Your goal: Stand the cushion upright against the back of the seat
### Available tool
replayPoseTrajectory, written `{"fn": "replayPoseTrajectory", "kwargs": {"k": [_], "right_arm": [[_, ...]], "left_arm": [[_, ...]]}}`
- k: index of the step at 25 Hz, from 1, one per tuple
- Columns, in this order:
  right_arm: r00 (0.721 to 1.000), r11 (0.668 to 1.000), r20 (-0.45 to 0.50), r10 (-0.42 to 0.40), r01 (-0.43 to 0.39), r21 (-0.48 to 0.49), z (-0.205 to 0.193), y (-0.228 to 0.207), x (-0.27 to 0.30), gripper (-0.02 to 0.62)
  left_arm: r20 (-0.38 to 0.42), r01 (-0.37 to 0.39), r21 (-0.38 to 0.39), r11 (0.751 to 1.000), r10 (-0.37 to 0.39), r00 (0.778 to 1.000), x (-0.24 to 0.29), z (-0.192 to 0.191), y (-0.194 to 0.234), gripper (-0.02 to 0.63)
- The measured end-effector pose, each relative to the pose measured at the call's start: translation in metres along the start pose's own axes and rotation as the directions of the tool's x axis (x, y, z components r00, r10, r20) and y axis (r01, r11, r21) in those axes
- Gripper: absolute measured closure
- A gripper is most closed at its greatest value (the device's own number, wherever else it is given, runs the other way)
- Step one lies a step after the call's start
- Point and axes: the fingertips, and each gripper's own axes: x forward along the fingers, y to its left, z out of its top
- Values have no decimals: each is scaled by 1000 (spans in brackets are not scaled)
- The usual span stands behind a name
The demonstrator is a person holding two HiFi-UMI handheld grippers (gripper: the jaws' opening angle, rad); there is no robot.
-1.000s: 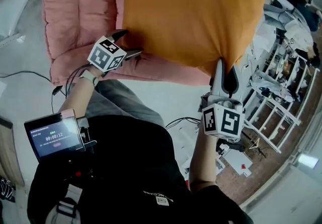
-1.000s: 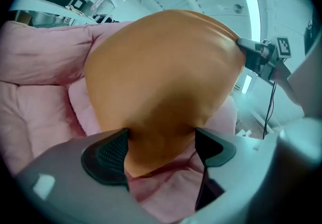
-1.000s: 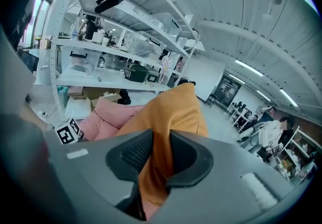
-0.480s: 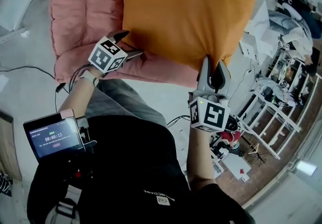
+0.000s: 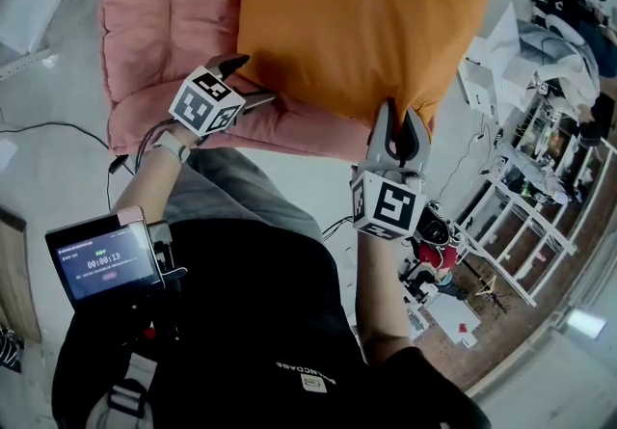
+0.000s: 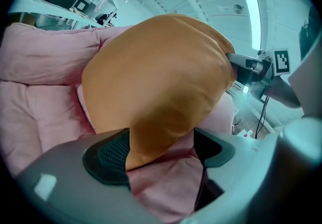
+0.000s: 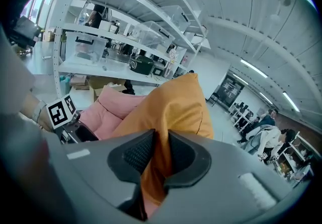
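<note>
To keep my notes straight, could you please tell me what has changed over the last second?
The right gripper has shifted left in the head view, drawing a near corner of the cushion with it, and its fingers have just been closing on that corner. The left gripper stayed at the other near corner, fingers apart around it; the seat is unchanged.

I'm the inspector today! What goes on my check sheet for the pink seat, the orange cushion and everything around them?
Surface: pink seat, padded, standing on a grey floor.
Job's things: orange cushion on the seat.
Clutter: loose items on the floor by the rack.
Grippers: left gripper open, a cushion corner between its jaws; right gripper pinching another corner, its jaws have just been closing.
Cables: black cable on the floor left of the seat.
Surroundings: white shelf rack at the right.
</note>
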Motion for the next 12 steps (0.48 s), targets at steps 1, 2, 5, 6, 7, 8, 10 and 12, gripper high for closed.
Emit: {"fn": "replayPoseTrajectory", "kwargs": {"k": [1,2,5,6,7,8,10,12], "right_arm": [[1000,1000,-4,3,-3,-1,-3,2,2,526],[1000,1000,-9,7,-7,-1,-5,3,3,529],[1000,1000,-17,16,-16,-1,-11,7,7,531],[1000,1000,-20,18,-18,-4,-13,8,8,534],[999,1000,-24,21,-21,-8,-15,10,10,535],[999,1000,-32,25,-26,-13,-18,12,12,539],[998,999,-50,36,-37,-22,-25,18,16,540],[997,998,-65,44,-47,-34,-32,22,21,541]], "left_arm": [[0,0,-1,1000,0,1000,0,0,0,198],[0,-1,-2,1000,1,1000,0,0,0,198],[-2,-1,-5,1000,1,1000,0,-2,-1,198],[-3,-2,-6,1000,2,1000,0,-3,-1,198],[-3,-2,-7,1000,2,1000,0,-3,-1,198],[-3,-3,-9,1000,3,1000,0,-4,0,198],[-1,-3,-11,1000,3,1000,0,-4,0,198],[-1,-3,-11,1000,3,1000,0,-5,0,198]]}}
